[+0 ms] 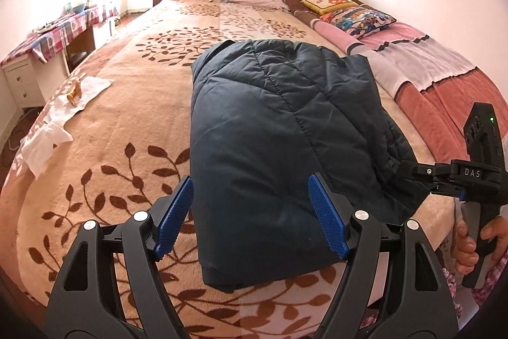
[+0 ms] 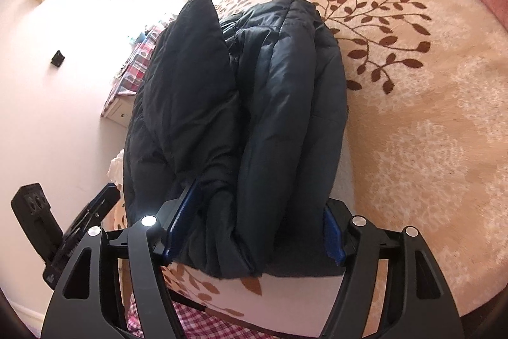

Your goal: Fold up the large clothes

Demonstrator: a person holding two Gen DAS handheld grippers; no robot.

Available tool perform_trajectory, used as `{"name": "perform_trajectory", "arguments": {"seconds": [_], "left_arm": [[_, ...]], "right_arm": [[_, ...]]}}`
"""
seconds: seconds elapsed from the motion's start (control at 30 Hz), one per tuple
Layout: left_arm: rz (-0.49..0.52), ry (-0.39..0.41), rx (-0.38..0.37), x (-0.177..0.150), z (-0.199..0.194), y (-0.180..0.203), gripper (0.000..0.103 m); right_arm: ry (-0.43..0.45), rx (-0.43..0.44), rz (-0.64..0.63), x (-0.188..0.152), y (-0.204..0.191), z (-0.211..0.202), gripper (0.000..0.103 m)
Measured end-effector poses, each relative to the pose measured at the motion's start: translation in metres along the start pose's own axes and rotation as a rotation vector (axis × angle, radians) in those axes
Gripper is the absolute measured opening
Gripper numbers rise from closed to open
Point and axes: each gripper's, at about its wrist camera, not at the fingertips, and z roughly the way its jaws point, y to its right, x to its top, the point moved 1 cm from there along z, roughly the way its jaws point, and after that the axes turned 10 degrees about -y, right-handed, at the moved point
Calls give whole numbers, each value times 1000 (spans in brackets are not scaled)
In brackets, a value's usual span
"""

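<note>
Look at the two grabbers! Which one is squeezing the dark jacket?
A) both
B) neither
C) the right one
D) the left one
C: the right gripper has its blue fingers pressed on the folded edge of the jacket, while the left gripper hangs open above it, fingers apart and gripping nothing.

One dark quilted jacket, folded. Two grippers: left gripper, right gripper. Two patterned pillows far right. Two white cloths near left. One bed.
</note>
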Motion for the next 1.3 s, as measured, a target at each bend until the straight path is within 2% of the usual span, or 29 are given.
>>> {"name": "perform_trajectory", "arguments": {"seconds": [0.2,0.37,0.5,0.6,0.77,1.0,1.1,1.3], "left_arm": [[4,7,18,-7,-15,6,74],[12,3,43,-19,-28,12,74],[20,1,53,-30,-40,20,74],[9,-6,73,-39,-46,25,74],[-40,-45,83,-53,-48,26,74],[-111,-100,132,-68,-39,24,74],[-126,-130,133,-73,-35,24,74],[-98,-177,210,-79,-27,30,76]], "right_arm": [[29,-27,-19,-15,-8,-18,68],[74,-83,-89,-37,-28,-38,68],[104,-183,-177,-61,-54,-48,68],[111,-253,-237,-76,-69,-46,68],[97,-321,-277,-95,-80,-34,68],[48,-374,-298,-114,-80,-11,68],[41,-369,-273,-121,-75,-7,68],[41,-396,-265,-131,-73,-2,68]]}}
